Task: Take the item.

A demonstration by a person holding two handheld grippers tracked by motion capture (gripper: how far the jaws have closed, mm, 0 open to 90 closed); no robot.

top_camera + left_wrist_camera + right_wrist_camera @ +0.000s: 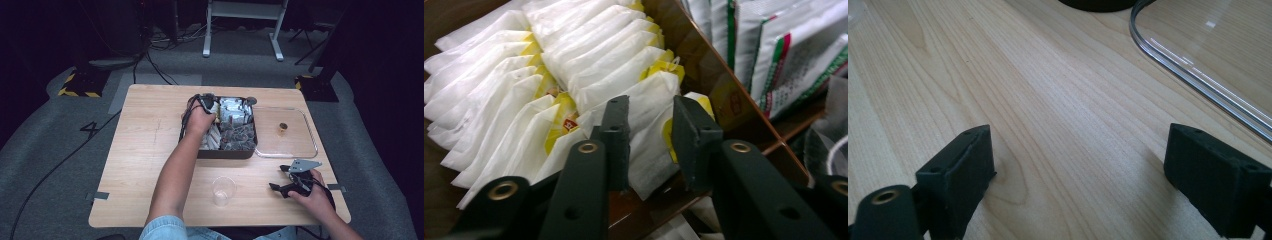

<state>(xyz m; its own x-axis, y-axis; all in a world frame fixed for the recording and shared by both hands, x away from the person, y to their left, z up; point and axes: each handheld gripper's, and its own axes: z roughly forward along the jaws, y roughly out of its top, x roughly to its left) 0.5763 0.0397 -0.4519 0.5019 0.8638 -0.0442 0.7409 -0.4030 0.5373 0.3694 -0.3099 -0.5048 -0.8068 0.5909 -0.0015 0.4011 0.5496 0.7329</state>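
High view: the left gripper (207, 106) reaches into the dark compartmented box (225, 152).

Left gripper view: jaws part-open, straddling a white paper tea bag with yellow tag (651, 125); next, close and lift.

Right gripper view: the right gripper (1078, 170), jaws apart, rests idle on the light wooden table (1048, 90).

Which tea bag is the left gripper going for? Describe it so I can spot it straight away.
Find the dark divided box on the wooden table; its left compartment holds rows of white tea bags with yellow tags. The target tea bag is at the near end of the right-hand row, against the brown divider, the only one standing between the left gripper jaws.
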